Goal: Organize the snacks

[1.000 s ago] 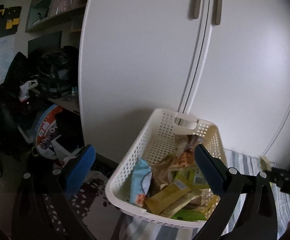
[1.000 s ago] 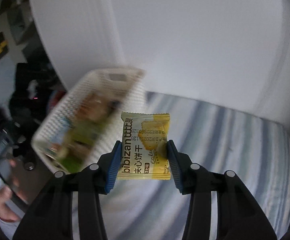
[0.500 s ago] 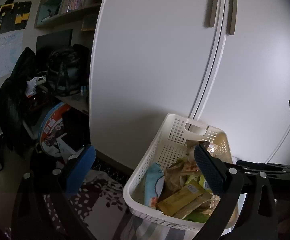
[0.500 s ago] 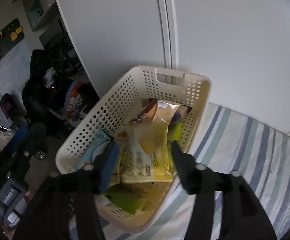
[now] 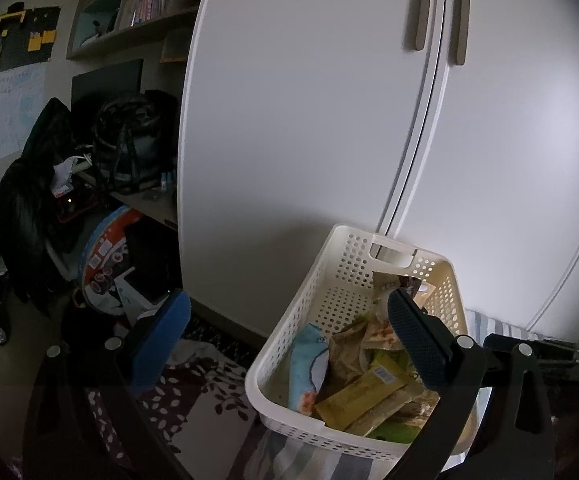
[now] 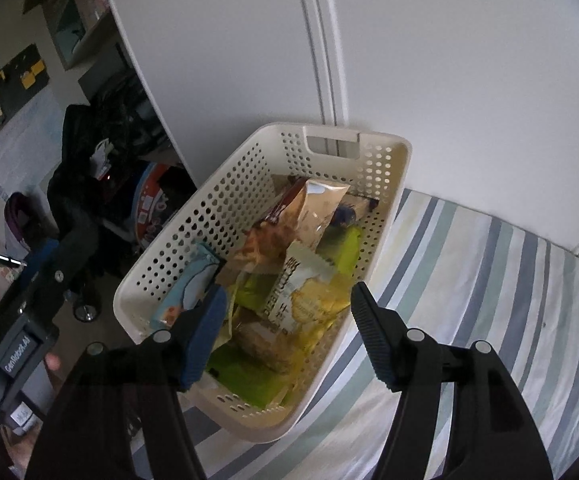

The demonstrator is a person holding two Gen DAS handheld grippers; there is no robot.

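Now, working from the left: the left gripper (image 5: 285, 340) hangs with its fingers spread wide and nothing between them, the blue pad of one finger over the dim floor and patterned rug (image 5: 193, 392), the other finger's pad (image 5: 417, 344) crossing in front of the basket's contents. The cream perforated basket (image 5: 321, 292) lies ahead and to the right of those fingers, resting on the striped bed (image 6: 469, 280) against the white wardrobe doors (image 5: 309, 120). Its long axis runs away from the fingers toward the cut-out handle at the far end. Inside it are a light-blue packet (image 5: 305, 360) on the left, a yellow bar (image 5: 361, 396) and other wrappers. The right gripper (image 6: 285, 320) is likewise wide open and empty, poised directly above the near half of the basket, so it appears to be the nearer of the two to the snacks. Just ahead of and between its fingers the yellow biscuit packet (image 6: 301, 300) lies loose on top of the heap, tilted, touching neither finger, with its printed side up and its long axis pointing roughly away from the fingers. To the right of that gripper only bare striped bedcover shows, so I cannot tell whether any snack is left outside; the next reach, I judge, would turn away from the basket toward whatever remains.
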